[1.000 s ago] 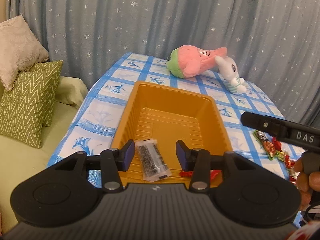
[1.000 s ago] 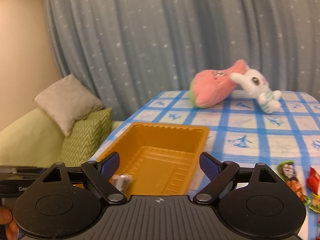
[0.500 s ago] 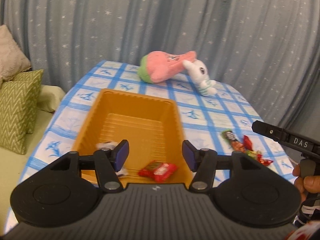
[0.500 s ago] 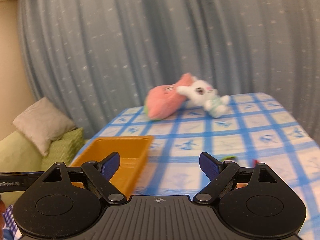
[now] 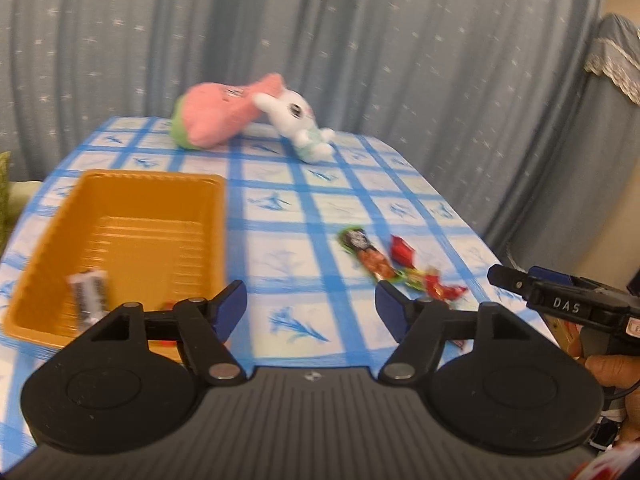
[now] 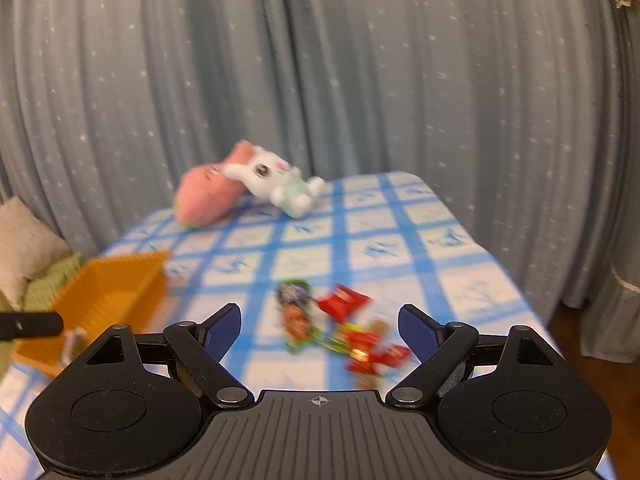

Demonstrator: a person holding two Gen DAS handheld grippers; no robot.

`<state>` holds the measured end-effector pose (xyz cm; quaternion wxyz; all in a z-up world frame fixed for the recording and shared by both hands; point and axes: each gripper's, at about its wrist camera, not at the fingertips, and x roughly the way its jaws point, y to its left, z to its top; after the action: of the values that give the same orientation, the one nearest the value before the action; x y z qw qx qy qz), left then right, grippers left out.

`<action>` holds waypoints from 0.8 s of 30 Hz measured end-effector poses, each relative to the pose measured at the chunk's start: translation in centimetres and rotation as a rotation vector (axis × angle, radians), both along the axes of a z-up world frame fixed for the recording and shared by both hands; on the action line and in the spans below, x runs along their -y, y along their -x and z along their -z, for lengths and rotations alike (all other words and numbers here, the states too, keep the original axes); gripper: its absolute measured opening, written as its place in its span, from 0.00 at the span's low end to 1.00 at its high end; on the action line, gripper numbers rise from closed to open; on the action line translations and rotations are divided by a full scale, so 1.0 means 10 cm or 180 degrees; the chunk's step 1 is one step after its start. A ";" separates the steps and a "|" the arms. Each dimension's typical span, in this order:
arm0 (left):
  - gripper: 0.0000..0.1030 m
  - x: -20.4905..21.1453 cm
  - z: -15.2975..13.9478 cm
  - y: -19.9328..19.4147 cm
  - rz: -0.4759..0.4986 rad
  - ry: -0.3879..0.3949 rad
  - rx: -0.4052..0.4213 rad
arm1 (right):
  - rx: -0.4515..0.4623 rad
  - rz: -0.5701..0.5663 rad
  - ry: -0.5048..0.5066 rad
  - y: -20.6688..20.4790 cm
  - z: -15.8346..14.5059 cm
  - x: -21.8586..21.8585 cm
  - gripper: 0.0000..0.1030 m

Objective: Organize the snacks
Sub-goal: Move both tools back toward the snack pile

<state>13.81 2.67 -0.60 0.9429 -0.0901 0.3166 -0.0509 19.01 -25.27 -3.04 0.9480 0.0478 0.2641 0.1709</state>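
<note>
Left gripper (image 5: pixel 311 306): jaws spread, just been opening, nothing between them. Orange plastic tray (image 5: pixel 48 240) is seen ahead and to its left on the blue-checked tablecloth (image 5: pixel 280 248); a dark-printed clear packet (image 5: pixel 89 292) lies in the tray's near end, and a red scrap shows at the near rim, mostly hidden by the finger.

Right gripper (image 6: pixel 320 328): jaws held wide, empty. Loose snack wrappers (image 6: pixel 340 328) are scattered on the cloth directly ahead between the fingers, blurred. Plush toys (image 6: pixel 248 184) lie at the far end.
</note>
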 end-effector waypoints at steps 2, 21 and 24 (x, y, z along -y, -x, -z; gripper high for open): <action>0.69 0.12 0.07 -0.03 0.0083 -0.0014 -0.0025 | -0.0017 -0.0002 0.0087 0.04 0.08 0.12 0.84; 0.70 0.49 0.66 -0.37 0.0358 -0.0058 -0.0355 | -0.0340 -0.0923 0.0686 -0.11 0.75 0.07 0.50; 0.70 0.48 0.72 -0.41 0.0365 -0.0042 -0.0386 | -0.0381 -0.0963 0.0736 -0.20 0.81 0.03 0.44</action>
<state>17.92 -2.16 -7.85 0.9181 -0.0685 0.3781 -0.0973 21.02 -25.54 -11.19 0.8933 -0.0915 0.3420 0.2768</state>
